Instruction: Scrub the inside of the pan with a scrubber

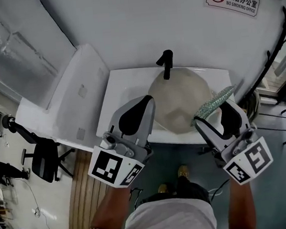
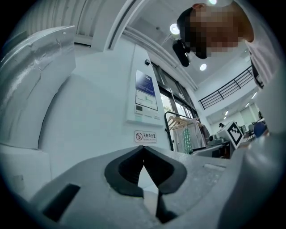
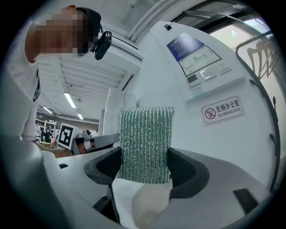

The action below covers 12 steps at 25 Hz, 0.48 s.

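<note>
Right hand-held gripper (image 1: 214, 113) clamps the green scrubber (image 1: 214, 101) upright. The pan (image 1: 176, 102) lies just ahead-left, nearer this hand. Left hand-held gripper (image 1: 146, 105) is shut and empty.

Scrubber (image 3: 145, 143): knitted mesh, green with silver metallic thread, seen as rough and glittery. Right gripper (image 3: 144, 162) and left gripper (image 2: 144, 152): shells are moulded in matt grey plastic, lightly grained. The jaws are lined in black, matt and rubber-like. Marker cube (image 1: 113, 167): matt black-on-white print. Sink (image 1: 125, 90): white, smooth, glossy, ceramic look. Round bowl (image 1: 179, 100) in it: pale beige, dull, faintly mottled. Tap (image 1: 166, 64): finished matt black, material can't be told. Wall (image 1: 139, 21): smooth white, slight sheen. Floor slats (image 1: 85, 192): wood, bare-looking.
</note>
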{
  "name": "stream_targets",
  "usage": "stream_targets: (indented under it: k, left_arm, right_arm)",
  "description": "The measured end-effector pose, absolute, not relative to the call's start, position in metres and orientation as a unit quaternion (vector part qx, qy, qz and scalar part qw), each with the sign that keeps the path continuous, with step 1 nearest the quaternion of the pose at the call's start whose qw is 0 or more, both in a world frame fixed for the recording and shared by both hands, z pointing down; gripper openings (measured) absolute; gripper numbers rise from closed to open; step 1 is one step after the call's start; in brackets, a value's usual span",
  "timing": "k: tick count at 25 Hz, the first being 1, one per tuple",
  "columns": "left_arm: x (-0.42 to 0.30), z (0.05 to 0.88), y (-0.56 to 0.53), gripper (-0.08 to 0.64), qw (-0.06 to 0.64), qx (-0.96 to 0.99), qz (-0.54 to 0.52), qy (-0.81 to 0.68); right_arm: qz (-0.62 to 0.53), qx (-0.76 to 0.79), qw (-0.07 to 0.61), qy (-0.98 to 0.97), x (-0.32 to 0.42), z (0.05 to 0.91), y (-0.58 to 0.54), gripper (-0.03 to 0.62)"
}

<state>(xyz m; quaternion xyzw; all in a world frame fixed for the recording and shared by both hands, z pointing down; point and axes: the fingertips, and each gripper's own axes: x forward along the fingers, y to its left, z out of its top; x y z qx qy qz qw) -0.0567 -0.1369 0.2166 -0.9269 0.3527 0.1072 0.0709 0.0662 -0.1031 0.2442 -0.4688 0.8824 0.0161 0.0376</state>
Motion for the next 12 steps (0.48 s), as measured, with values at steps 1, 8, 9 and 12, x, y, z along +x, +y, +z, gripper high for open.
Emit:
stream_targets:
  k: [1,8,9,12]
  left_arm:
    - [-0.053,0.217,-0.144,0.015,0.072,-0.926,0.107,0.356]
    - [-0.041,0.226,-0.191,0.015,0.074,-0.910,0.099,0.396]
    - [-0.041,0.228,-0.197,0.015,0.072,-0.907,0.096,0.403]
    - [-0.038,0.231,-0.211,0.015,0.069,-0.901,0.090,0.419]
  right_arm:
    - [0.016,-0.466,0.038,0.884,0.070,0.244,-0.111,0.331]
    - [0.019,-0.449,0.033,0.893,0.092,0.244,-0.160,0.331]
    - [0.019,-0.446,0.030,0.894,0.094,0.245,-0.166,0.331]
    - [0.016,-0.433,0.024,0.901,0.097,0.250,-0.181,0.331]
